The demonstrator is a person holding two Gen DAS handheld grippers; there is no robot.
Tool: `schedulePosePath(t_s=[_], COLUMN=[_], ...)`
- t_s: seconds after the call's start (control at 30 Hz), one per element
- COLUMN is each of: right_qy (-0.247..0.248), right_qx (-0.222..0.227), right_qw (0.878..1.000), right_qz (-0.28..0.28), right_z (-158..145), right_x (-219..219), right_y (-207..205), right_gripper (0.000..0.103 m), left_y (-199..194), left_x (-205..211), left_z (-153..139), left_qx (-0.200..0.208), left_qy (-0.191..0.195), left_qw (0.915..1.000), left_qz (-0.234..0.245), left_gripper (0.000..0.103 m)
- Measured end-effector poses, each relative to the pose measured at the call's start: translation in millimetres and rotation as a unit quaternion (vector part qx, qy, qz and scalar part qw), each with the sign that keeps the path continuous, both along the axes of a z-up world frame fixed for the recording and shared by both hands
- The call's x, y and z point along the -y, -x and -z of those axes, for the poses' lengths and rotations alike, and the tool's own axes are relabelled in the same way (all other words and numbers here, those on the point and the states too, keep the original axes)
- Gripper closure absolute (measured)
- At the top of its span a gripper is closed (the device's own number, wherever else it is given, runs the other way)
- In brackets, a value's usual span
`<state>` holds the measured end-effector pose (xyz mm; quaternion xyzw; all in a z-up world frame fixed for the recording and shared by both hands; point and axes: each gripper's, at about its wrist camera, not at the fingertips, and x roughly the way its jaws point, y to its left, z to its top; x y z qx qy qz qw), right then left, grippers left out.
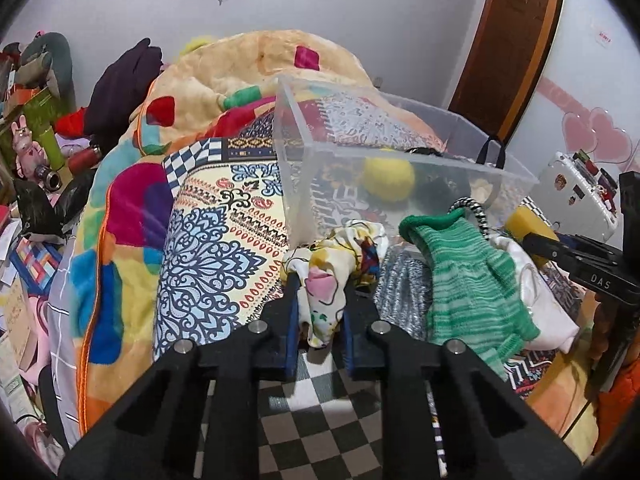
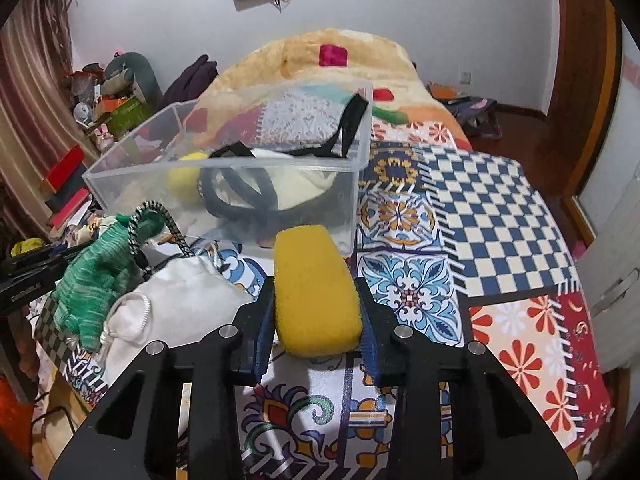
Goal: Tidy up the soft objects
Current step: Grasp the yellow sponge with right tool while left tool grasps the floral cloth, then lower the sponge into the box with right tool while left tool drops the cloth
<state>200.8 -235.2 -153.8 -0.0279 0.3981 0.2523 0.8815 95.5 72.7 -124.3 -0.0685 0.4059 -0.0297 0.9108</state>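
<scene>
My left gripper (image 1: 320, 300) is shut on a floral white-and-yellow cloth (image 1: 326, 280), held just in front of a clear plastic bin (image 1: 304, 184). My right gripper (image 2: 316, 308) is shut on a yellow sponge (image 2: 314, 288), held near the bin's front wall (image 2: 280, 200). The bin holds a yellow ball (image 1: 388, 178), also seen in the right wrist view (image 2: 182, 178), black straps (image 2: 240, 196) and a pale cloth. A green knit piece (image 1: 468, 276), a grey knit piece (image 1: 400, 292) and a white drawstring bag (image 2: 176, 304) lie on the bed beside the bin.
The patterned bedspread (image 2: 500, 216) covers the bed; a colourful blanket (image 1: 132, 184) is heaped to the left and behind. Cluttered shelves (image 1: 32, 128) stand at far left. A wooden door (image 1: 512, 32) is at back right. The right gripper's body (image 1: 584, 264) shows at the right edge.
</scene>
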Motion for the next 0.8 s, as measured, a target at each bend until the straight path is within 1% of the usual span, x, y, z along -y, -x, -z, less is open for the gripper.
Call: schedulePosePath(t_s=[0.17,0.33,0.43,0.6,0.7,0.8], right_qy=[-0.006,-0.013,-0.029,-0.047,-0.05,-0.053], right_qx=[0.023,0.054,0.073,0.096,0.109,0.116], right_qw=[1.0,0.998,0.997,0.994,0.992,0.991], right_qz=[-0.004,-0.012,-0.016,-0.026,-0.029,-0.029], right_z=[-14.5,-36.8,-51.8,-70.5,-75.3,-79.0], right_x=[2.4,-1.9,-6.9,-25.1,-35.9,-42.4], right_y=[9.4,17.6,20.8,12.7,9.9,2.7], right_gripper=[0.07,0.07,0.07,0.07,0.07,0.07], left_y=[10.9,17.5,15.3,1.8,-9.5,-24.5], left_x=[4.7,9.5,11.8,18.7,23.1,24.8], left_z=[-24.3,-51.7,-67.7,-88.2,-92.9,-91.8], left_qx=[0.034,0.07,0.096,0.127,0.135,0.129], left_qy=[-0.012,-0.015,-0.011,-0.015,-0.018,-0.013], left_qw=[0.9993,0.9973,0.9952,0.9916,0.9905,0.9913], left_qz=[0.009,0.016,0.017,0.02,0.021,0.022], left_gripper=[0.086,0.086,0.086,0.086,0.086,0.086])
